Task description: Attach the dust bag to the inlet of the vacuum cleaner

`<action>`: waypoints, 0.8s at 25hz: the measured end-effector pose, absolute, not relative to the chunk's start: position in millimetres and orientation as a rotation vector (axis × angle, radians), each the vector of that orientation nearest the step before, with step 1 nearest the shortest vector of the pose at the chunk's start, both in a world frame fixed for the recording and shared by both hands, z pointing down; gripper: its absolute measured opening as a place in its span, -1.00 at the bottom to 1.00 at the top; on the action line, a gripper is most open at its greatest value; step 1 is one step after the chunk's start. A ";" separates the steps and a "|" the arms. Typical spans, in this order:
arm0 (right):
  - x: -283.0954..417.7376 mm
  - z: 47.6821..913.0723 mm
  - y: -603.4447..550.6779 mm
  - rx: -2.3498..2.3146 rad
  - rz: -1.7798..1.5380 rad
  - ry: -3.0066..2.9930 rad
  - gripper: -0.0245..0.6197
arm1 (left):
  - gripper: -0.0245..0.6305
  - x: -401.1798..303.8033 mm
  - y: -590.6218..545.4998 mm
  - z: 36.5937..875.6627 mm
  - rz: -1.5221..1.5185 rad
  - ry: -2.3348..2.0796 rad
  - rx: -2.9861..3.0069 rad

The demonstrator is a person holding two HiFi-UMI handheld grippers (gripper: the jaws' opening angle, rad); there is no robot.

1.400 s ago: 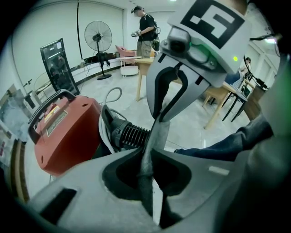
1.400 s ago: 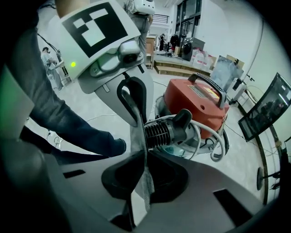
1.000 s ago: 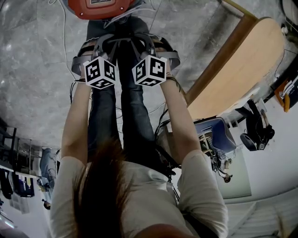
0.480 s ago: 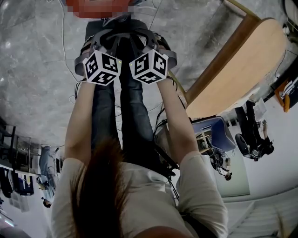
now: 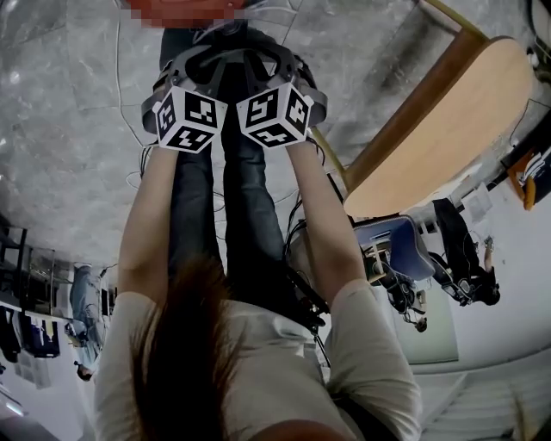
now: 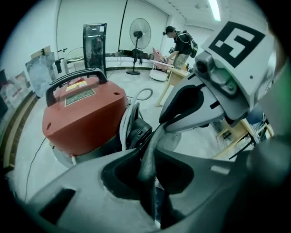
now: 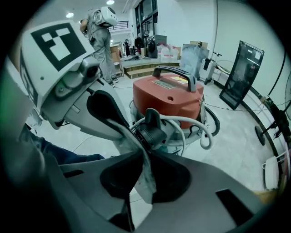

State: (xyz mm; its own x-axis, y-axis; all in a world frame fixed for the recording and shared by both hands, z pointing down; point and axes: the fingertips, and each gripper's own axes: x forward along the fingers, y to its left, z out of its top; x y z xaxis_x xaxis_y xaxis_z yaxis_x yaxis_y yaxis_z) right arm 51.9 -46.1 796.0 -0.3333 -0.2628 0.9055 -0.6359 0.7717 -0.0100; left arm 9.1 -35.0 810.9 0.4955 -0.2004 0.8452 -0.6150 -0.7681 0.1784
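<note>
The red vacuum cleaner [image 6: 84, 116] stands on the floor in front of me, its black inlet [image 6: 136, 132] facing my grippers. The grey dust bag [image 7: 136, 154] hangs at the inlet [image 7: 152, 129], stretched between both grippers. My left gripper [image 6: 148, 152] has a fold of the bag [image 6: 148, 159] between its jaws, which are opening; the pads still touch the cloth. My right gripper [image 7: 143, 159] holds the bag's other side, and its jaws are opening too. In the head view the left gripper [image 5: 207, 65] and right gripper [image 5: 263, 65] sit side by side just below the vacuum [image 5: 185, 10].
A white hose [image 7: 200, 127] loops around the vacuum's base. A wooden table [image 5: 439, 129] stands to my right, and thin cables [image 5: 120, 77] lie on the grey floor. Far behind are a fan [image 6: 138, 34], a dark panel [image 6: 94, 43] and another person [image 6: 181, 43].
Both grippers have rolled, so their marker cubes now tilt toward each other, and they sit slightly higher in the head view. Their place by the vacuum is otherwise the same.
</note>
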 end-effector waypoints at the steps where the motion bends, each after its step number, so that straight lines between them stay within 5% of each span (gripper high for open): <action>1: 50.3 796.4 -49.1 0.674 0.440 -1.918 -0.75 | -0.67 7.7 -35.7 811.4 1.175 -0.692 2.268; 20: 52.8 795.1 -55.9 0.818 0.534 -1.893 -0.73 | -0.64 8.7 -42.9 808.5 1.081 -0.769 2.263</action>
